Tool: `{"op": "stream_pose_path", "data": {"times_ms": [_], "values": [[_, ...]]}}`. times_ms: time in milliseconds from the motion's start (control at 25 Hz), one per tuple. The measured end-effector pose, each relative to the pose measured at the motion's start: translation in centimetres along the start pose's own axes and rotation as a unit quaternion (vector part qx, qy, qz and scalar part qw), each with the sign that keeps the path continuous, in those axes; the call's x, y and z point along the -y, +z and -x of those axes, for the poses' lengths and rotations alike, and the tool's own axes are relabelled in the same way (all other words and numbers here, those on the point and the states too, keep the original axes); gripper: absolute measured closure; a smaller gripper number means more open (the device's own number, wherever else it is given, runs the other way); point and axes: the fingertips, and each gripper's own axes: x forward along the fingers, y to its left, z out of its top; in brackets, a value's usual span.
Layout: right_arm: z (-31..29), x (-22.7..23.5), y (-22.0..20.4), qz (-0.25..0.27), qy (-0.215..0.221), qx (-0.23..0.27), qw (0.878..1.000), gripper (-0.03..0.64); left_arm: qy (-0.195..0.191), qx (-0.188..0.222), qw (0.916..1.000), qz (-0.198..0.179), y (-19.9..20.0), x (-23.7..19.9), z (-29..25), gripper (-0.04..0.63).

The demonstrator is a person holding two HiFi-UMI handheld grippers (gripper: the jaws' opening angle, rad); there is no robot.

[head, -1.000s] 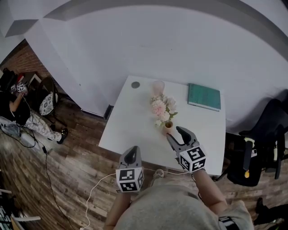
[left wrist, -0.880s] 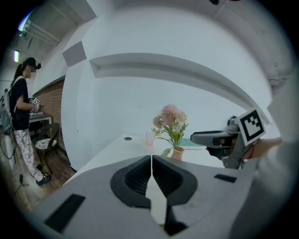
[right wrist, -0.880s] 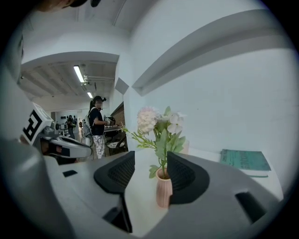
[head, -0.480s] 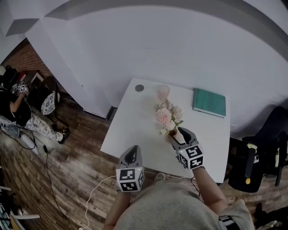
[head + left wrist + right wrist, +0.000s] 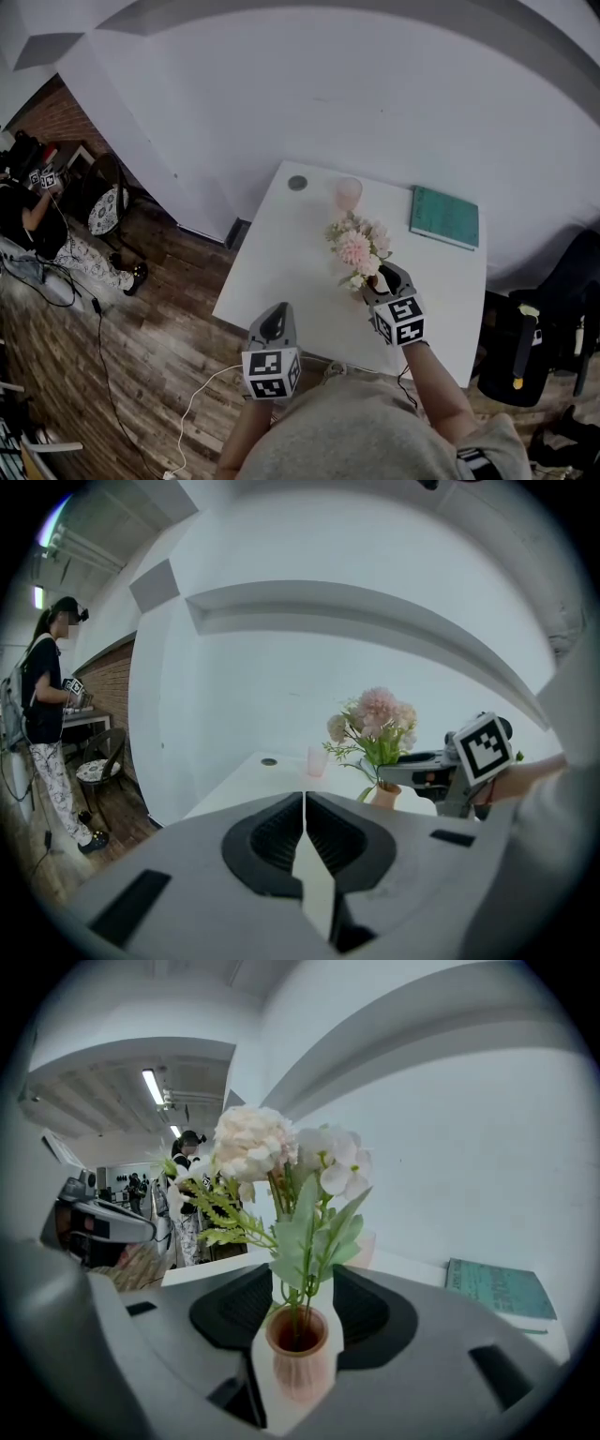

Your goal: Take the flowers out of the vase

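Observation:
A small terracotta vase (image 5: 298, 1358) holds pink and white flowers (image 5: 281, 1162) with green leaves. It stands on the white table (image 5: 281, 262), with the blooms (image 5: 358, 246) hiding most of it in the head view. My right gripper (image 5: 303, 1276) has its jaws on either side of the vase. They are closing, and a thin gap still shows on each side. My left gripper (image 5: 274, 323) hovers shut and empty at the table's near edge. In the left gripper view its tips (image 5: 305, 797) meet, with the flowers (image 5: 375, 719) ahead to the right.
A pink cup (image 5: 349, 193) and a grey disc (image 5: 297, 183) sit at the table's far side, a green book (image 5: 444, 217) at its far right corner. A black chair (image 5: 525, 347) stands to the right. A person (image 5: 28, 206) is far off at the left.
My right gripper has moved forward and down until the vase sits between its jaws. The left gripper has hardly shifted.

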Motion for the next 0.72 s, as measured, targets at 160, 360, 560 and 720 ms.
{"op": "stream_pose_path", "data": {"times_ms": [160,360,560,720], "values": [[-0.38,0.43,0.26,-0.006,-0.007,0.005,1.000,0.460,-0.001,-0.003,1.0000,-0.001,-0.09,-0.10,-0.21,0.586],[-0.34,0.10,0.36,-0.006,-0.007,0.009,1.000,0.530,-0.003,-0.005,1.0000,-0.003,-0.37,-0.15,-0.04,0.586],[-0.24,-0.40,0.48,0.006,-0.004,0.007,1.000,0.546,-0.006,-0.005,1.0000,-0.005,-0.30,0.05,0.19,0.586],[-0.01,-0.49,0.62,0.010,-0.006,0.009,1.000,0.551,-0.007,-0.004,0.9999,-0.005,-0.35,0.35,0.50,0.586]]}}
